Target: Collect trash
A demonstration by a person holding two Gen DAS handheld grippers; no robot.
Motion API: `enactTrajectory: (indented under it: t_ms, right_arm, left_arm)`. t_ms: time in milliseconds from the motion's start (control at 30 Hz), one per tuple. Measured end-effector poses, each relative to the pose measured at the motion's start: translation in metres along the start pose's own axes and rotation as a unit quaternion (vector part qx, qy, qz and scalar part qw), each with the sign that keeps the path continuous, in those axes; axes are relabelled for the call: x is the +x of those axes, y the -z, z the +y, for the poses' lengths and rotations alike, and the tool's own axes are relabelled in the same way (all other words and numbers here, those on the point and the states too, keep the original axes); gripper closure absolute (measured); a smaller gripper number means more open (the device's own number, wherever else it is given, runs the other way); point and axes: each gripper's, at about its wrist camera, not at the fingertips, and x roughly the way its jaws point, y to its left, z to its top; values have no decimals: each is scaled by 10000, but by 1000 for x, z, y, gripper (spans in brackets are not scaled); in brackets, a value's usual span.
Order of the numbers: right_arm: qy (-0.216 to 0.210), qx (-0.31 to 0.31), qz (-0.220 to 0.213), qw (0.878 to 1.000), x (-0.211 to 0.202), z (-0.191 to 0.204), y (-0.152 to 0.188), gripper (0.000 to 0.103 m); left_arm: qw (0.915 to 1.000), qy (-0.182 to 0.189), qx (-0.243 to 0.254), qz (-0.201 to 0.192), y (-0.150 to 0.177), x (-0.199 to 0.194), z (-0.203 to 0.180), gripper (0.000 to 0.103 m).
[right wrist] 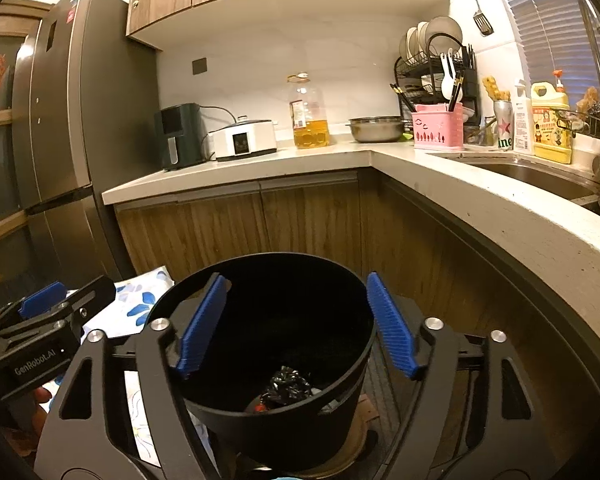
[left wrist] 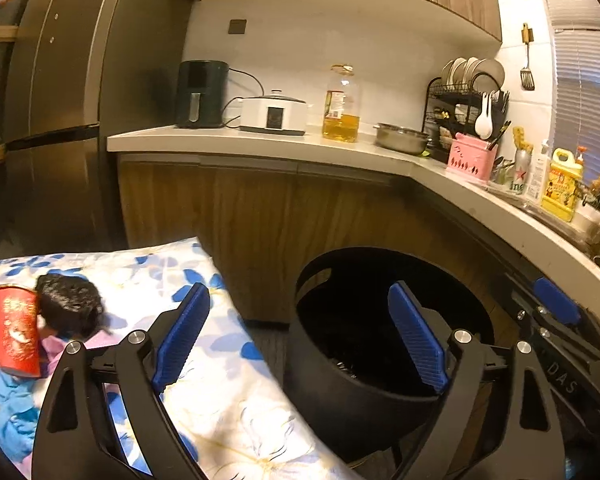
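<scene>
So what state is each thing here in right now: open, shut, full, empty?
Left gripper: open, holding nothing.
Right gripper: open, holding nothing.
Bin: no lid, some trash at the bottom.
Red cup: lying on the floral cloth, not yet binned.
Oil bottle: upright, under half full.
Fridge: doors shut.
Cabinets: doors shut.

We find the trash bin (right wrist: pixel 260 360) on the floor before the L-shaped bench (right wrist: pixel 236 168), with crumpled trash (right wrist: pixel 288 384) in it. Left of the bin lies a cloth-covered surface (left wrist: pixel 220 380) carrying a paper cup (left wrist: pixel 16 336) beside a dark wad (left wrist: pixel 70 304). On the bench, left to right: air fryer (right wrist: pixel 178 136), cooker (right wrist: pixel 246 140), oil bottle (right wrist: pixel 309 114), metal bowl (right wrist: pixel 376 128), dish rack (right wrist: pixel 432 64). The sink (right wrist: pixel 532 176) lies at the right.
</scene>
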Motion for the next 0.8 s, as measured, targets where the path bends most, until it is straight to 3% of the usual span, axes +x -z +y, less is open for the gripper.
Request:
enactTrajectory:
  t_ms: [567, 800]
  right_arm:
    - [175, -89, -54, 9998, -42, 8, 0, 19]
    - [59, -97, -82, 9999, -65, 20, 9, 18]
  left_arm:
    - [9993, -333, -188, 12, 12, -48, 23, 13]
    - [9981, -550, -277, -52, 25, -77, 38, 8]
